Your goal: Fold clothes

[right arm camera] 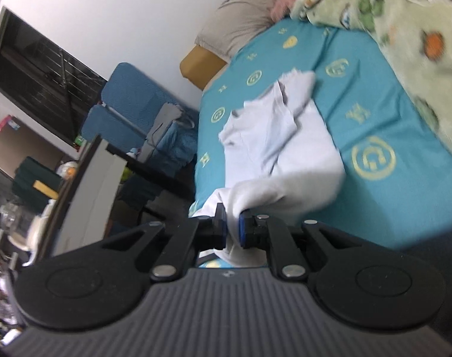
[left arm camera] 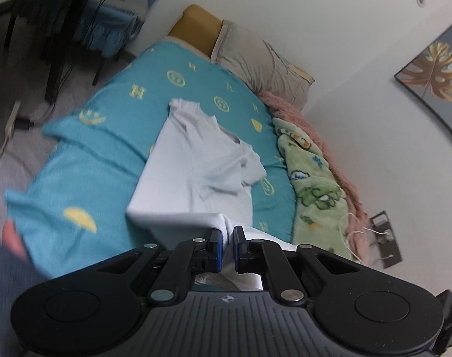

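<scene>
A white T-shirt (left arm camera: 196, 166) lies on the teal bed sheet (left arm camera: 86, 160), its collar and sleeves toward the pillow, both sleeves folded in over the body. My left gripper (left arm camera: 227, 235) is shut on the shirt's near hem corner, lifted off the bed. In the right wrist view the same shirt (right arm camera: 285, 136) stretches away from my right gripper (right arm camera: 232, 223), which is shut on the other hem corner with cloth bunched between its blue pads. The hem between the two grippers is raised above the sheet.
A beige pillow (left arm camera: 261, 62) and a yellow headboard (left arm camera: 196, 26) are at the bed's far end. A green and pink blanket (left arm camera: 315, 172) lies along the wall side. A blue folding chair (right arm camera: 130, 98), a desk and cluttered shelves stand beside the bed.
</scene>
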### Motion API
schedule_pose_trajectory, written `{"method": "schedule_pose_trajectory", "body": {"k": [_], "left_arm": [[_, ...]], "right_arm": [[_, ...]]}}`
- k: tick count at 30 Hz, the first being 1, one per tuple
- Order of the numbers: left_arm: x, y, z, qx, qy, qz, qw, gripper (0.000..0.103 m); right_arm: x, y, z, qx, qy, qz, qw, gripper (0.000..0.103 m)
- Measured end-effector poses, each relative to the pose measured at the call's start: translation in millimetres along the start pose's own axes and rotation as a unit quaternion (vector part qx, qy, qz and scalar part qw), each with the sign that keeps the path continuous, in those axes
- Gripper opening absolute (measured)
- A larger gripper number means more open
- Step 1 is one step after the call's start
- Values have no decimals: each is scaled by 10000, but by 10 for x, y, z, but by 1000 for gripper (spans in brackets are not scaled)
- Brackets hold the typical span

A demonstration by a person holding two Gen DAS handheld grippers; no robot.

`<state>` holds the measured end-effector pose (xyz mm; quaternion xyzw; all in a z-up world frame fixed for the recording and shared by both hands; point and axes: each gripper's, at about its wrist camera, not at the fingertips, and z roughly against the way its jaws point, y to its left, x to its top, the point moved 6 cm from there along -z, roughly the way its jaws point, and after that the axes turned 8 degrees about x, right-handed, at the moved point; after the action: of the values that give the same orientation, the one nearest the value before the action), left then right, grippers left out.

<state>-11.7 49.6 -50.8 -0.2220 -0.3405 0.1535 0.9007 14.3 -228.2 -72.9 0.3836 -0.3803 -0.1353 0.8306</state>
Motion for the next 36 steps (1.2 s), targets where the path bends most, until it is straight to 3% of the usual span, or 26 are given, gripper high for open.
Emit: {"method": "schedule_pose_trajectory", "body": {"k": [8,12,17,22,31,36], "left_arm": [[705,-244,-807,160,-751,-606,9952,9],[886,-325,-1220,309,-1007,-859,9907,9],[931,-334,-1744,710,-1165,-1365,9812,9],[885,-189,-2318,988,-1081,-1709,9743,9],[782,56,-3174,1398,-736,-2305,9602,9],[752,118,-3356,1497,-513,-2317,9598,11]], "right_arm": [[516,-48,-691,-284,-265,630,9973,12],[694,-100,-1055,-643,-389,1418,9870,12],[764,-336,-1491,-881,-365,1904,9771,12],[654,-630,-1879,-1052,-272,2361,9656,13],[646,-1006,-2457,-1523,172,2239,9625,14],[635,-1132,-2588,-1652,306,2079,9636,15]]}}
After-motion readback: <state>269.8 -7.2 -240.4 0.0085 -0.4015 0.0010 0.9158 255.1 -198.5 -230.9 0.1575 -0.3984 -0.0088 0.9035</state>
